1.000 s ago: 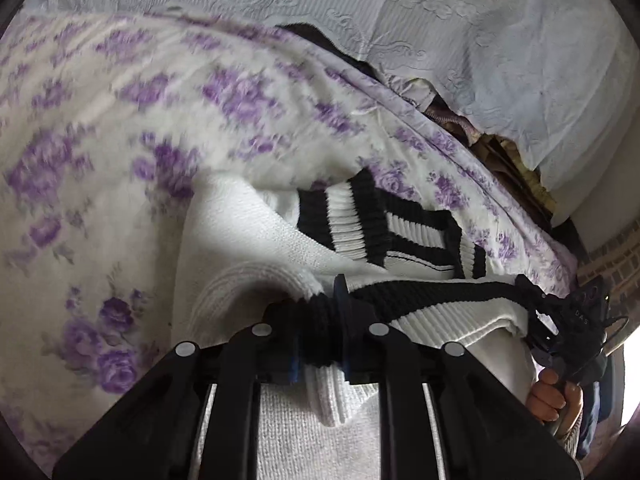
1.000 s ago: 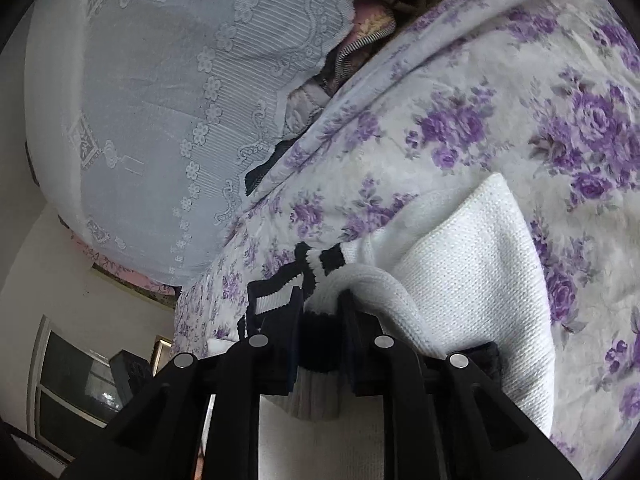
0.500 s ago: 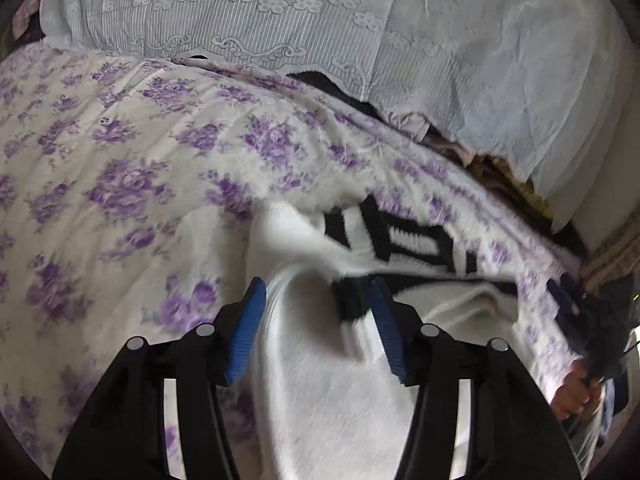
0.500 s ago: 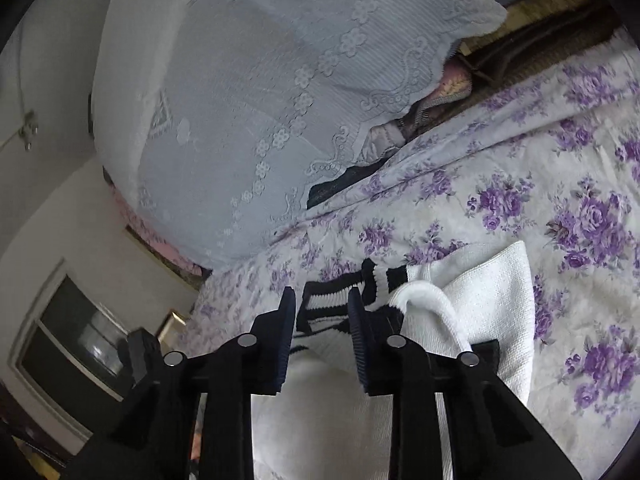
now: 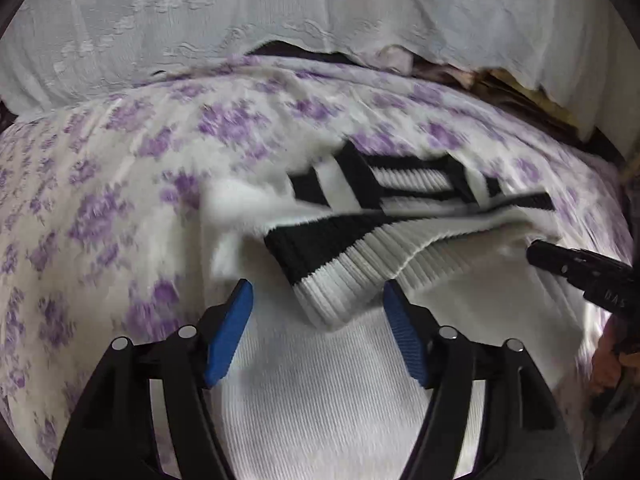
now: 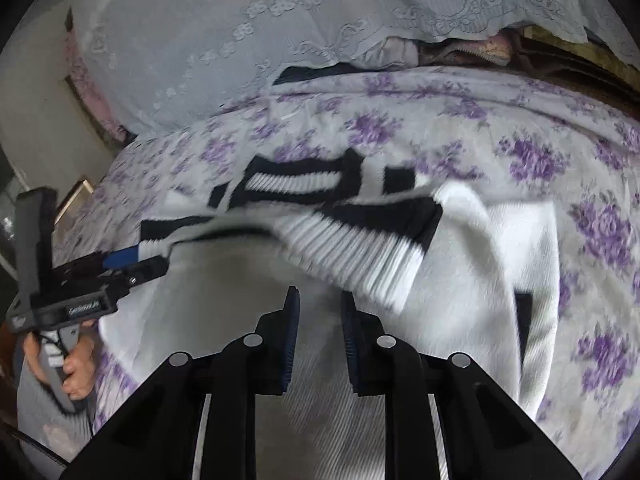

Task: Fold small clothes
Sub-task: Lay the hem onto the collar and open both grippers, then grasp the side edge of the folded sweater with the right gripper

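Black claw (image 5: 318,334), blue pads (image 5: 226,336), possibly silver screws

Home bedrm, floral bedsheet (image 5: 120,168), lace cover (image 6: 240,40)

Your left gripper (image 6: 120,268), at nine o'clock in the right wrist view, carries a small label, too blurred to read. Your right gripper (image 5: 560,260) shows faint letters, also illegible.

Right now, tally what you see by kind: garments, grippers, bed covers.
Garments: 1, white sweater with black stripes
Grippers: 2, left gripper, right gripper, both open and holding nothing
Bed covers: 2, floral sheet, lace cover
Total: 5
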